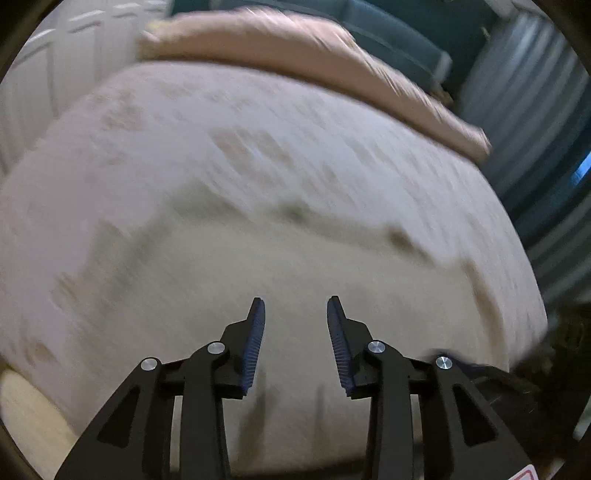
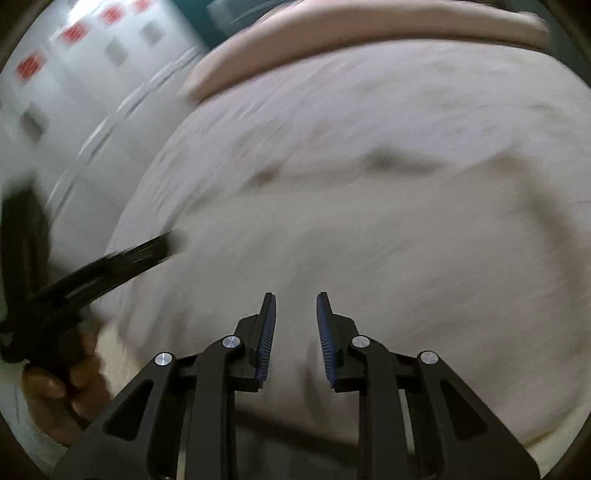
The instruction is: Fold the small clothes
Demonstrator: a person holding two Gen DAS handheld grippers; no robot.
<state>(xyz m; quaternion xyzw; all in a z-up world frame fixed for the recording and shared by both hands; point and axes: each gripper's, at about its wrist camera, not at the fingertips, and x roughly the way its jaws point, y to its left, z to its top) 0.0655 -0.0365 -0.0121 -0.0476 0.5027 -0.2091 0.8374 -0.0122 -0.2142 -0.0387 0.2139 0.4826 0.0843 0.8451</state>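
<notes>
A pale cream garment (image 1: 295,266) lies spread flat on a bed; both views are motion-blurred. It also shows in the right wrist view (image 2: 351,221). My left gripper (image 1: 296,301) is open and empty above the garment's near part. My right gripper (image 2: 296,295) is open and empty above the same cloth. The left gripper (image 2: 110,262), held by a hand, shows as a dark blur at the left of the right wrist view, near the garment's left edge.
The bed has a pinkish patterned sheet (image 1: 147,129) and a folded pink blanket (image 1: 295,48) at its far end. A white wardrobe (image 2: 92,92) stands to the left. A blue sofa (image 1: 399,33) and curtains (image 1: 535,110) are beyond the bed.
</notes>
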